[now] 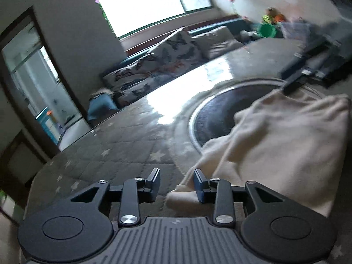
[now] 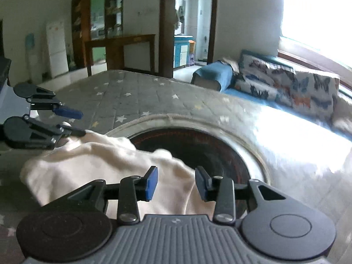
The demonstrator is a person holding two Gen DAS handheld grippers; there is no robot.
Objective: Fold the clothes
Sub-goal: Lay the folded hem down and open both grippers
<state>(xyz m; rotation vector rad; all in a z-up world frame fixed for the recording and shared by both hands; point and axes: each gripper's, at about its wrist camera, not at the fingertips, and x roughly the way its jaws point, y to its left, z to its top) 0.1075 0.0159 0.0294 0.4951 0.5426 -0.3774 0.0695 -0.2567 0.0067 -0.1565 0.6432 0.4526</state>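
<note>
A cream cloth (image 1: 275,145) lies crumpled on the grey star-quilted table (image 1: 114,154), partly over a round dark inset with a metal rim (image 1: 211,114). My left gripper (image 1: 177,184) is open, and a corner of the cloth lies just under its right finger. The right gripper (image 1: 294,83) shows blurred at the cloth's far edge. In the right wrist view my right gripper (image 2: 176,183) is open above the near edge of the cloth (image 2: 88,165), nothing pinched. The left gripper (image 2: 80,123) stands open at the cloth's left corner, its lower finger resting against the fabric.
The round inset (image 2: 198,149) sits mid-table. A sofa with butterfly cushions (image 2: 286,85) runs along the window wall beyond the table's far edge. A doorway (image 2: 191,28), a wooden cabinet (image 2: 99,26) and a white fridge (image 2: 57,48) stand at the back. A green basin (image 1: 267,30) sits near the sofa's end.
</note>
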